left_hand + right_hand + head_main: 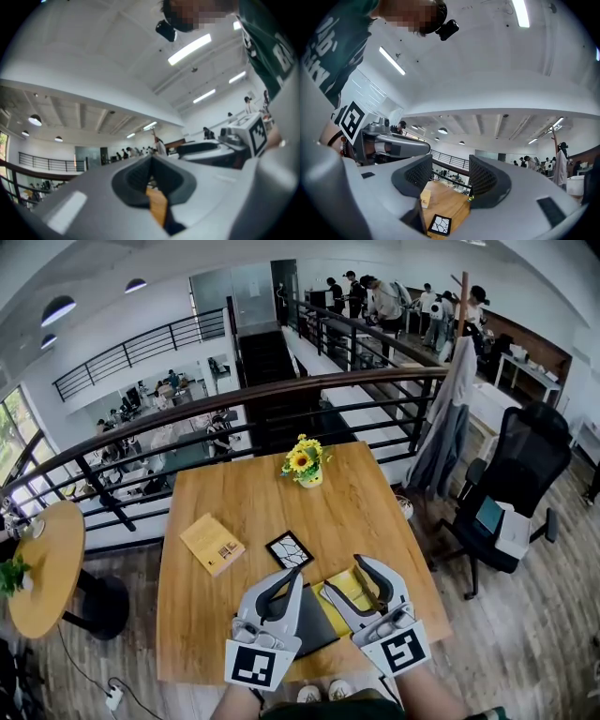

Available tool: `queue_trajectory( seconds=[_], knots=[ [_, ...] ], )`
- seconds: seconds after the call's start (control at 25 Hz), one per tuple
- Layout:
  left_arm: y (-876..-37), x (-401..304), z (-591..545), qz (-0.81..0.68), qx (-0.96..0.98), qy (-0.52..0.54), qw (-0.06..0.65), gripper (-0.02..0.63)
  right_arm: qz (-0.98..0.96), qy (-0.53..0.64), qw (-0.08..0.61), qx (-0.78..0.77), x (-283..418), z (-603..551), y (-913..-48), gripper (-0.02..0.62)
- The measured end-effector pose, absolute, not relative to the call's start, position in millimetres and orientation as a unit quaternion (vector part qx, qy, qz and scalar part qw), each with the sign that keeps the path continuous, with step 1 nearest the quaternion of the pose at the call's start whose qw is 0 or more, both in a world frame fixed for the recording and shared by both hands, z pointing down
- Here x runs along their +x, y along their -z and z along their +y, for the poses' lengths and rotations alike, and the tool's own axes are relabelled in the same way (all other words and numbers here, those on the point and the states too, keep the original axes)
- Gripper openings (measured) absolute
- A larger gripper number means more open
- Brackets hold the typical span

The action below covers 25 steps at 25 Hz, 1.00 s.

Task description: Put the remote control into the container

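I cannot make out a remote control or a clear container in any view. My left gripper (291, 577) hovers over the near edge of the wooden table (253, 502), above a dark flat slab (314, 624). Its jaws are closed together with nothing between them (151, 161). My right gripper (361, 579) is beside it, over a yellow flat item (349, 589). Its jaws stand apart and empty (450, 176). Both grippers tilt upward, so their cameras mostly see the ceiling.
On the table lie a yellow book (213, 543), a black patterned coaster (289, 549) and a pot of sunflowers (305, 463) at the far edge. A black office chair (511, 488) stands to the right, a small round table (42, 563) to the left, and a railing (234, 418) behind.
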<state>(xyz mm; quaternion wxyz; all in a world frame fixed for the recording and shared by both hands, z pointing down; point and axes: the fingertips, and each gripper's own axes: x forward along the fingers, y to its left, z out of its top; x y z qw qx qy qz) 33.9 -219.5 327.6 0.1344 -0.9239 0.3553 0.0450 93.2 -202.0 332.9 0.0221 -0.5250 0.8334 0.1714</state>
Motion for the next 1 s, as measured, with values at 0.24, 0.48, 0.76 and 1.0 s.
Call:
queue_trajectory(
  seconds=[0.24,0.48,0.76,1.0],
  knots=[
    [-326.3,29.9,-216.9,0.355,-0.923,-0.045,0.144,-0.002,0.815,-0.171,0.040,-0.552,99.7,-193.4,-329.4,0.124],
    [-331.4,36.6,-208.0,0.332,-0.925,-0.020,0.185,-0.002,0.813,-0.170,0.045,-0.556,97.2,-190.3,-329.8,0.020],
    [-330.9,39.6,-205.1,0.329,-0.924,-0.019,0.193,0.000,0.822,-0.167,0.047,-0.543,90.9,-187.3,-331.5,0.018],
    [-331.0,38.6,-205.2,0.332,-0.923,-0.018,0.194,0.000,0.822,-0.170,0.044,-0.541,90.3,-185.3,-329.2,0.018]
  ],
)
